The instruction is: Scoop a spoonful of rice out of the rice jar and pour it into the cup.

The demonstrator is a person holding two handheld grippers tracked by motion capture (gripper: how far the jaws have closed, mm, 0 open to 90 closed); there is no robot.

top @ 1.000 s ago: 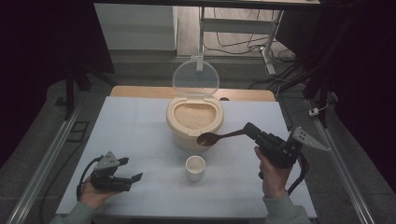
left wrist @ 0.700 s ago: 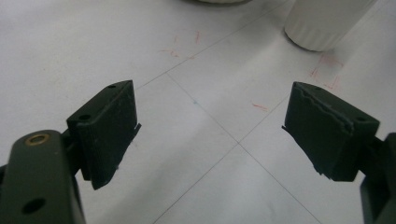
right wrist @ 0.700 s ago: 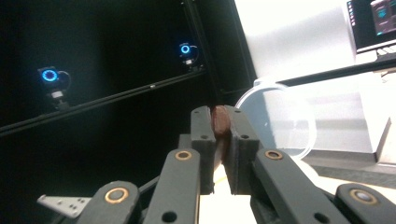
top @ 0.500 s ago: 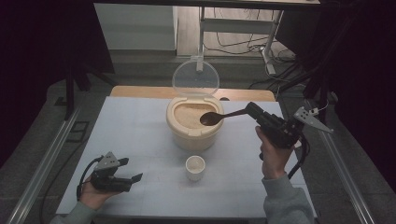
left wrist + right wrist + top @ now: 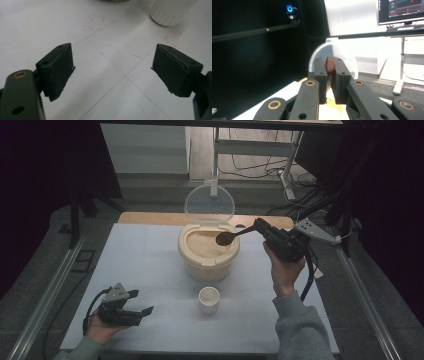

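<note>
wooden spoon [image 5: 231, 237]: dark brown, handle pinched between the pressed-together jaws of the right gripper [image 5: 260, 226], bowl held over the open container. in the right gripper view the spoon [image 5: 330, 65] shows end-on between the two black jaws.
rice container [image 5: 208, 251]: cream, round, near the far middle of the table, filled with pale grain; clear round lid [image 5: 209, 203] stands upright behind it.
small cup [image 5: 209, 299]: white, ribbed, on the table just in front of the container, well apart from both grippers; its base appears at the top of the left gripper view [image 5: 172, 11].
left gripper [image 5: 142, 303]: low over the near left of the table, jaws spread wide, nothing between them.
table [image 5: 145, 265]: white surface with thin grid lines and faint red marks.
monitor [image 5: 400, 11]: lit, in the background of the right gripper view.
</note>
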